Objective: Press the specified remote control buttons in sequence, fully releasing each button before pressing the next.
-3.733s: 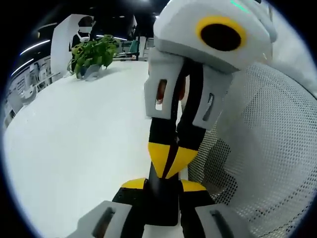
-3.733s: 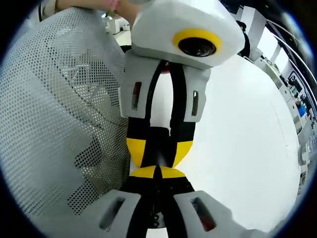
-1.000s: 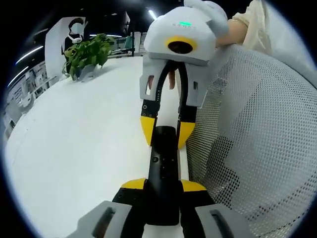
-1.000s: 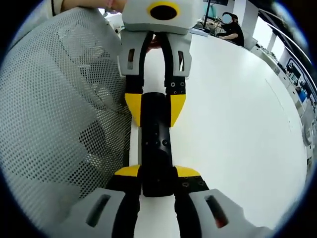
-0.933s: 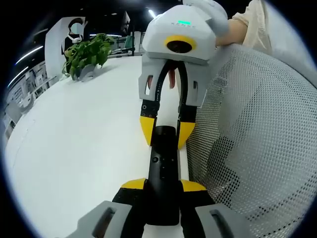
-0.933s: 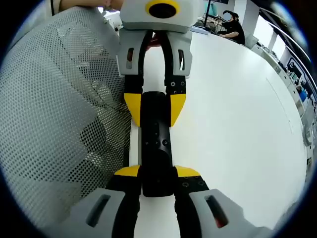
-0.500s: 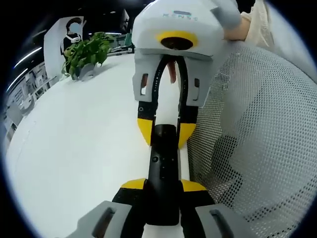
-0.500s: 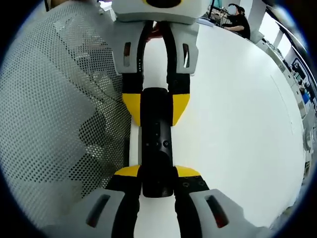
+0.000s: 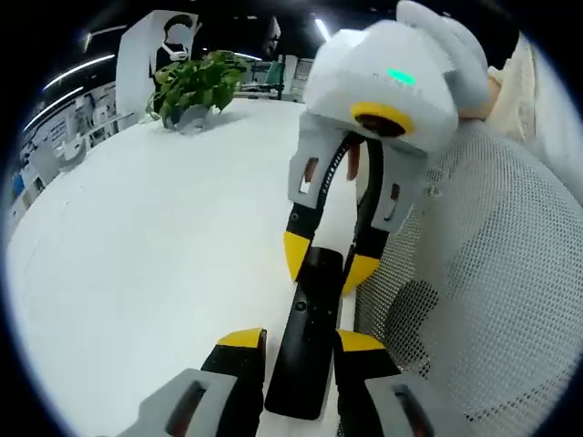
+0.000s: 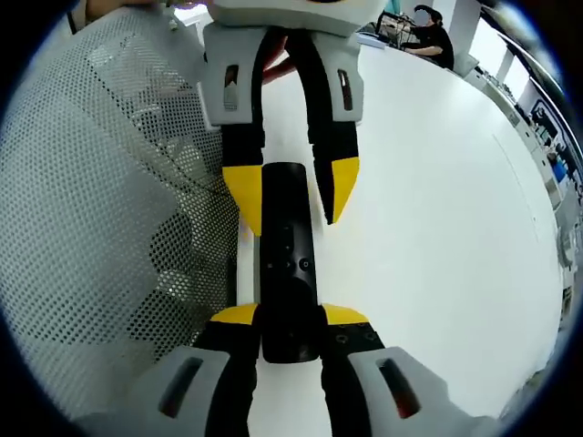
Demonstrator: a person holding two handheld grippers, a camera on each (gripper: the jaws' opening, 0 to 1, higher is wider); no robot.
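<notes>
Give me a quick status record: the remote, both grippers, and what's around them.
remote: black, slim, over the white table, beside a white mesh panel
left gripper: open around one end of the remote, one yellow finger clearly apart from it
right gripper: shut on the remote's other end
background: potted plant on the far side of the table

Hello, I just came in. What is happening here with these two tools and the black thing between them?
A person holds a tool in each hand at the two ends of a black remote control over a white table. The right tool is shut on one end. The left tool has its jaws spread, one of them apart from the remote. A white mesh chair back stands beside them, and a potted plant at the table's far edge.
</notes>
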